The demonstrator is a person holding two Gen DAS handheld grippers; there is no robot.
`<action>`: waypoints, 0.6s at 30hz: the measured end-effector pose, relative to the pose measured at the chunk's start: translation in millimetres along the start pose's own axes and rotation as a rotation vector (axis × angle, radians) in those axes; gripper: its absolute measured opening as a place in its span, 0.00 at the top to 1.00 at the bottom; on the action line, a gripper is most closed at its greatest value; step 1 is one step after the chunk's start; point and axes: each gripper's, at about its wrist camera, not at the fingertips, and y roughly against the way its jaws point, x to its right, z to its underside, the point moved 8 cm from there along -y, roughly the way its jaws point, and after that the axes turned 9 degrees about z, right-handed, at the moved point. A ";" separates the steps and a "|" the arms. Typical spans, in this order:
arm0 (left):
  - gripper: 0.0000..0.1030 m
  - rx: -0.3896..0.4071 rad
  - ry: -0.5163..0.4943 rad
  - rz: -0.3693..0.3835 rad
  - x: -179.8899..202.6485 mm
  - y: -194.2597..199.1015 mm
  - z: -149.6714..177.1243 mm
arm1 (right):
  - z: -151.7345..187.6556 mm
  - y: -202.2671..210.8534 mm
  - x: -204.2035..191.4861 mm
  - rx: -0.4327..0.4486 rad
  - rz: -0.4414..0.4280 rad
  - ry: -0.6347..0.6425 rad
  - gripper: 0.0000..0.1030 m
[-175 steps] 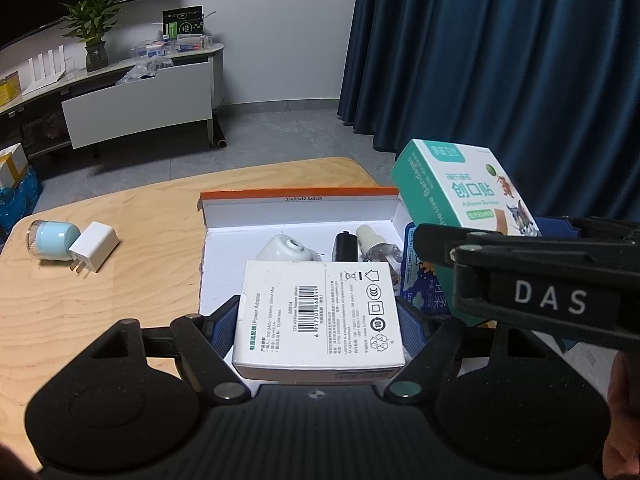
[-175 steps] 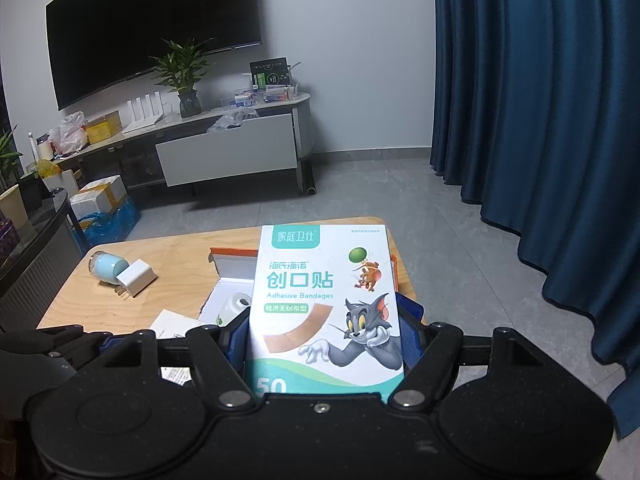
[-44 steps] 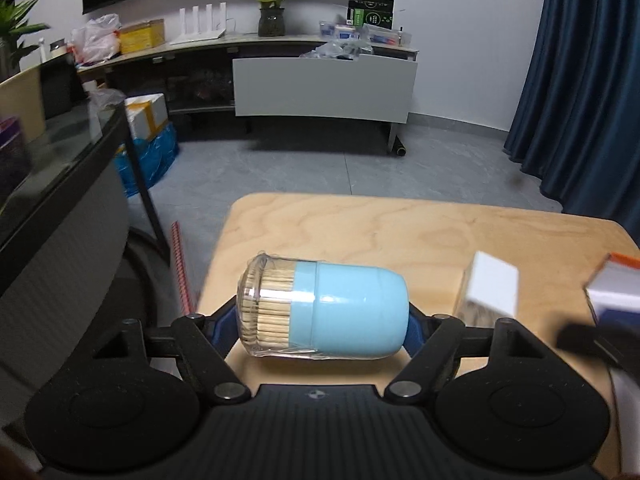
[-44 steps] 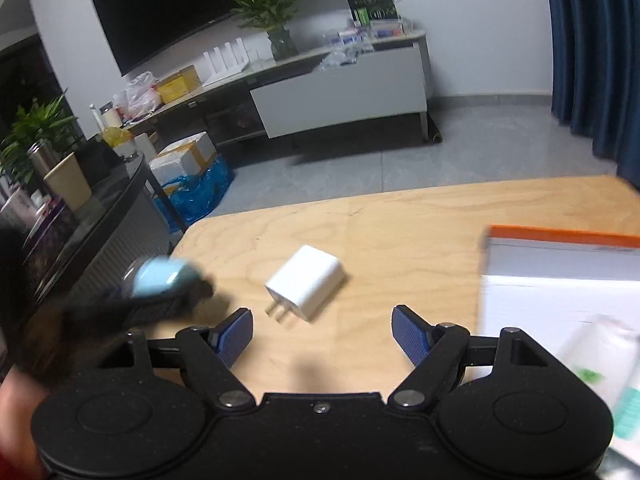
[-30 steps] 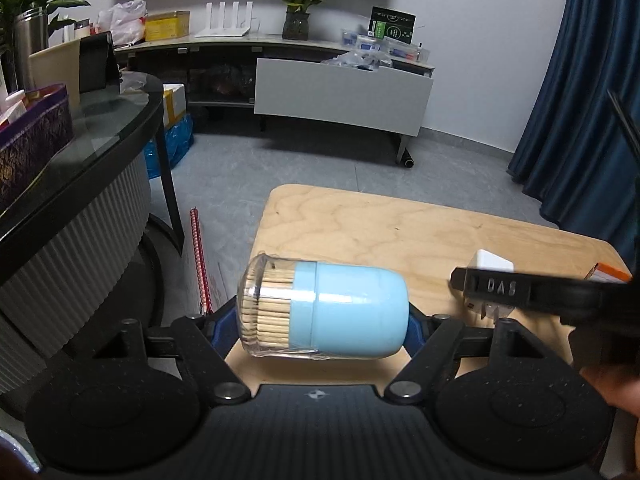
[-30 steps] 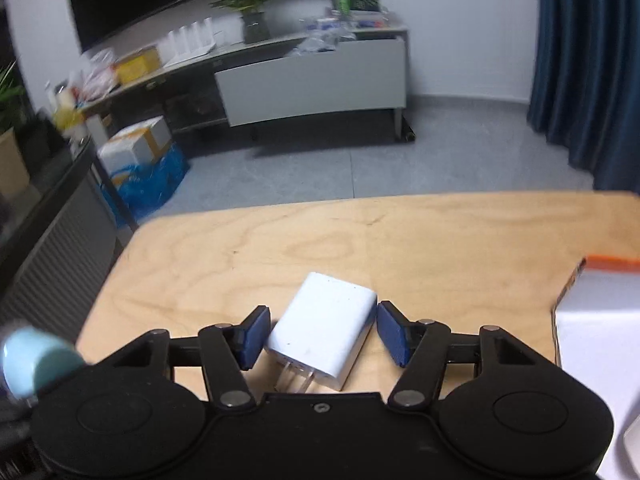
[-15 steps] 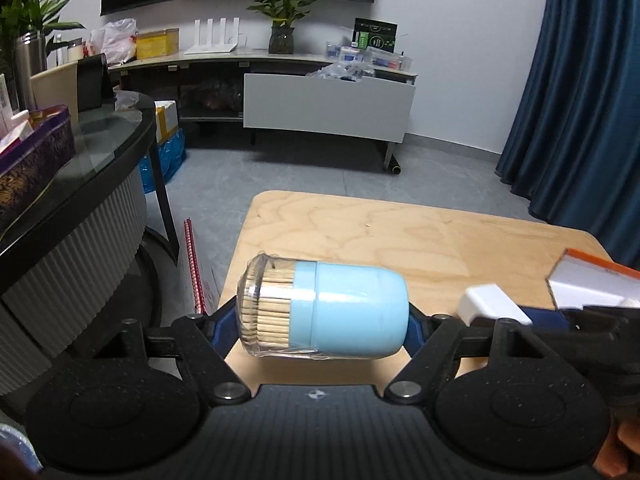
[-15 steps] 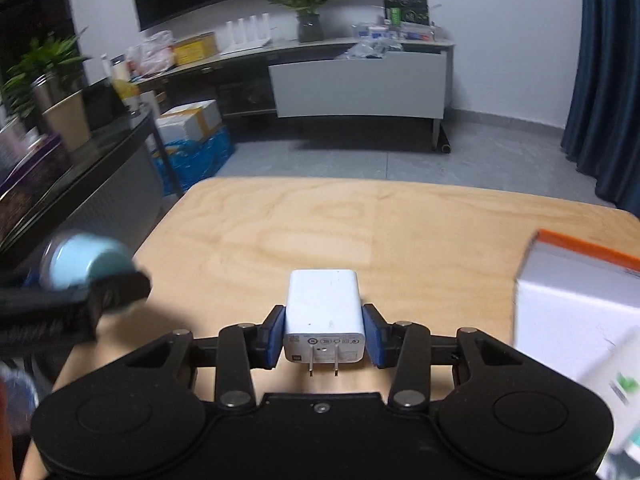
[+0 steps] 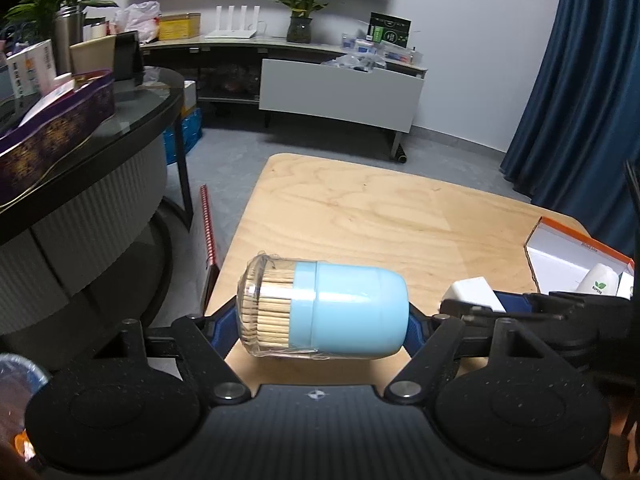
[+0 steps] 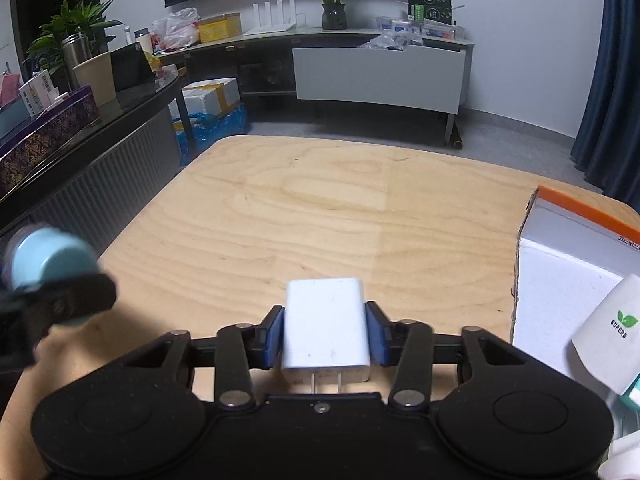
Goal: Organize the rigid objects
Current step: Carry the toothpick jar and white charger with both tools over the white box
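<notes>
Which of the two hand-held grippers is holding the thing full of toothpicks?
The left hand-held gripper. It clamps the blue toothpick holder sideways, sticks showing through its clear end. The right hand-held gripper grips a white charger plug instead.

Ahead of both grippers the wooden table (image 10: 320,208) lies bare. To their right, the open white box (image 10: 560,264) blocks the way, its near wall upright.

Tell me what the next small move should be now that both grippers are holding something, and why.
Probably carry the white charger right, toward the open white box. The right gripper is already shut on it, prongs facing the camera, and it looks lifted off the wooden table. The left gripper holds the blue toothpick jar sideways and can follow.
</notes>
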 end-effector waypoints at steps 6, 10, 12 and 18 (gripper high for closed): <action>0.24 0.019 -0.017 -0.026 4.1 19.0 1.2 | 6.7 40.0 -3.9 0.041 -0.010 0.000 0.51; 0.24 0.038 -0.026 -0.033 10.6 35.0 2.2 | 7.6 75.3 -3.2 0.083 -0.032 -0.003 0.51; 0.24 0.044 -0.029 -0.036 13.8 42.7 4.0 | 9.2 91.6 -1.5 0.099 -0.042 -0.009 0.51; 0.24 0.056 -0.024 -0.030 26.2 62.2 13.3 | 22.8 134.2 7.0 0.142 -0.063 -0.026 0.51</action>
